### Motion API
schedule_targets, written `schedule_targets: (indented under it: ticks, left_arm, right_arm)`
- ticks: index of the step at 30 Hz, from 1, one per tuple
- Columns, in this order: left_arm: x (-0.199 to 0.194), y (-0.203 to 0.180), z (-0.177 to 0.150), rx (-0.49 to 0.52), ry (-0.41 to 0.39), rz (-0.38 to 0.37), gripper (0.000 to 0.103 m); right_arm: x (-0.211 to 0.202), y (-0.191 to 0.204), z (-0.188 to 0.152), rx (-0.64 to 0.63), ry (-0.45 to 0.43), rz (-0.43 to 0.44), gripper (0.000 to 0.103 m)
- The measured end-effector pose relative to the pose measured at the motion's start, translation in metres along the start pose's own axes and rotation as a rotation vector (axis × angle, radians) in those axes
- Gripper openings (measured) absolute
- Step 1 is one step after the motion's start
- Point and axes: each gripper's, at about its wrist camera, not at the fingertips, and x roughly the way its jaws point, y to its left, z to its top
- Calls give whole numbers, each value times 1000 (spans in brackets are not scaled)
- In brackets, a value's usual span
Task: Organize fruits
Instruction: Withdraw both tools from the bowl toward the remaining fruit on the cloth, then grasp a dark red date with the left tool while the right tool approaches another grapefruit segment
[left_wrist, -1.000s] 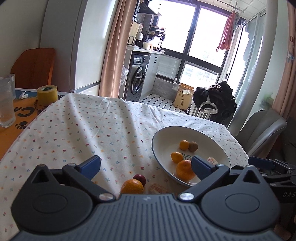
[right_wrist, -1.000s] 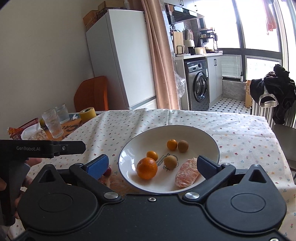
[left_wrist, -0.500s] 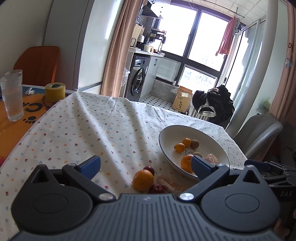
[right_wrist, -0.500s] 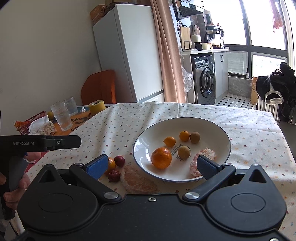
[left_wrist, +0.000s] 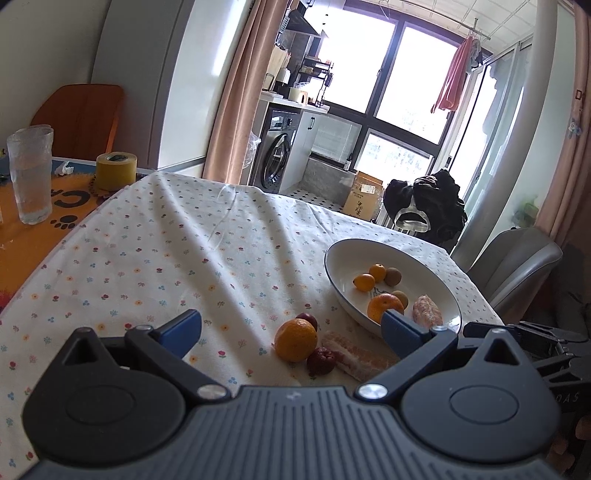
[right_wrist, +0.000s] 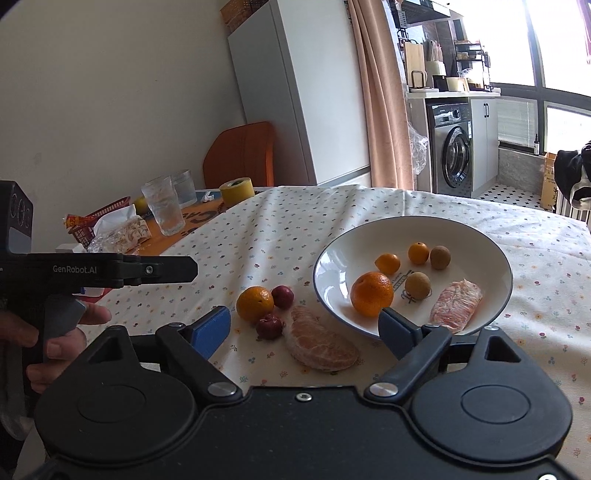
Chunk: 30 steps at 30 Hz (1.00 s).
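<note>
A white bowl (right_wrist: 495, 254) (left_wrist: 340, 269) on the flowered tablecloth holds an orange (right_wrist: 371, 294), two small citrus fruits, two brown round fruits and a peeled segment (right_wrist: 456, 305). Left of the bowl on the cloth lie another orange (right_wrist: 255, 303) (left_wrist: 295, 339), two dark red fruits (right_wrist: 282, 296) (right_wrist: 269, 326) and a peeled citrus piece (right_wrist: 319, 343) (left_wrist: 356, 356). My right gripper (right_wrist: 304, 326) is open and empty, with the loose peeled piece between its fingers' line. My left gripper (left_wrist: 291, 328) is open and empty, just short of the loose fruits; its body (right_wrist: 110, 271) shows in the right wrist view, held by a hand (right_wrist: 55, 332).
Drinking glasses (right_wrist: 163, 210) (left_wrist: 30, 175), a yellow tape roll (right_wrist: 236, 191) (left_wrist: 116, 170) and a red basket with snack packets (right_wrist: 110, 229) stand on an orange mat at the table's left. A grey chair (left_wrist: 517, 266) is at the right, an orange chair (right_wrist: 242, 155) behind.
Both grippers have pulled back and swung left, bringing the loose orange, red fruits and peeled piece into full view beside the bowl. Both stay open and empty.
</note>
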Motion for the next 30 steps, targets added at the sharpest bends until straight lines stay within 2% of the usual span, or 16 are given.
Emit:
schedule_targets:
  ticks: [5,10,12,15,17,26,30]
  left_arm:
    - [3,4,-5,-6,2,-3,99]
    - [12,6,-13,4,28,-5,86]
    - [16,6,-16,8,44,-11,78]
    - [22,7,-19,7,62,-13,68]
    - [25,8,-20,5,70,-11,66]
    - [36,12,-25,3,96,-18,63]
    - [39,11,-26,7,105,-35,57]
  right_arm:
    - [10,3,-4,-14,29,30,74]
    - [23,6,-10,-39,63,46,67]
    - [27,7,-12,-49,71,54,63]
    - [35,7,-13,-61,84,54,62]
    - [40,7,-13,-65,92,51,62]
    - [49,9,-19,-69,136,-8,63]
    - [51,3,-21,-48,155,-47,63]
